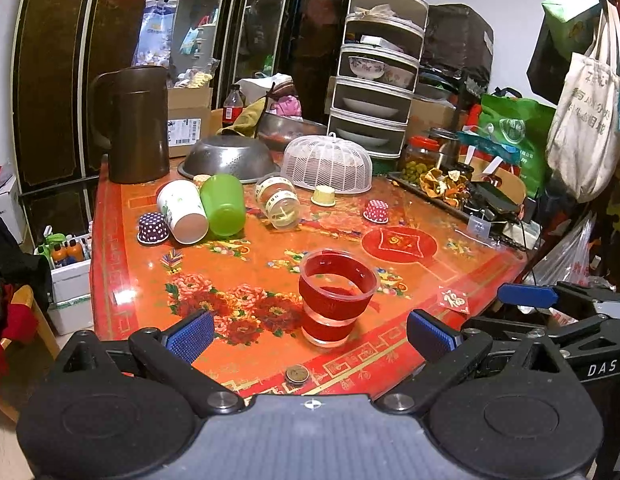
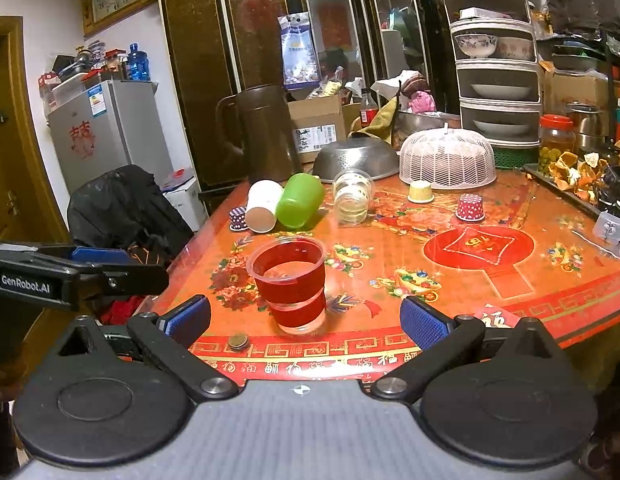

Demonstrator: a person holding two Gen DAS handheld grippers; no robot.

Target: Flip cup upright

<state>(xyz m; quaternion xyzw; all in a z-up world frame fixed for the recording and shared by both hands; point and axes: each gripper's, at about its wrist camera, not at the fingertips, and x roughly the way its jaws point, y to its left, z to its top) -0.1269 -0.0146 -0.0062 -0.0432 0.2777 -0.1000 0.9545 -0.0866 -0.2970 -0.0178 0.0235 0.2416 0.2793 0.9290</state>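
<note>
Left wrist view: a clear, thin-walled plastic cup [image 1: 336,300] stands upright, mouth up, on a glossy red-orange tabletop with a printed flower pattern [image 1: 245,280], the red showing through its walls. It sits just ahead of the left gripper [image 1: 310,338] and between the lines of its two blue ribbed pads [image 1: 189,336], which are spread wide and touch nothing. A small round brass-coloured coin [image 1: 297,374] lies near the table's edge, between the cup and the gripper body. Farther back three cups lie on their sides: a white paper cup [image 1: 181,212] touching a smooth green plastic cup [image 1: 223,205], and a clear cup with a label band [image 1: 278,205] a little apart. Three small fluted paper cases stand inverted: one purple dotted [image 1: 152,229], one pale yellow [image 1: 323,195], one red dotted [image 1: 376,211]. Behind them are a perforated steel colander [image 1: 229,158] turned rim down, a white lattice plastic dome [image 1: 328,165] and a tall dark brown jug [image 1: 135,124]. The right gripper [image 1: 528,295] shows at the right edge

Right wrist view: the same upright clear cup [image 2: 289,284] is just ahead and slightly left of centre of the right gripper [image 2: 305,320], whose jaws are wide apart and hold nothing. The left gripper [image 2: 97,258] juts in at left, off the table's edge; its jaws appear parted
</note>
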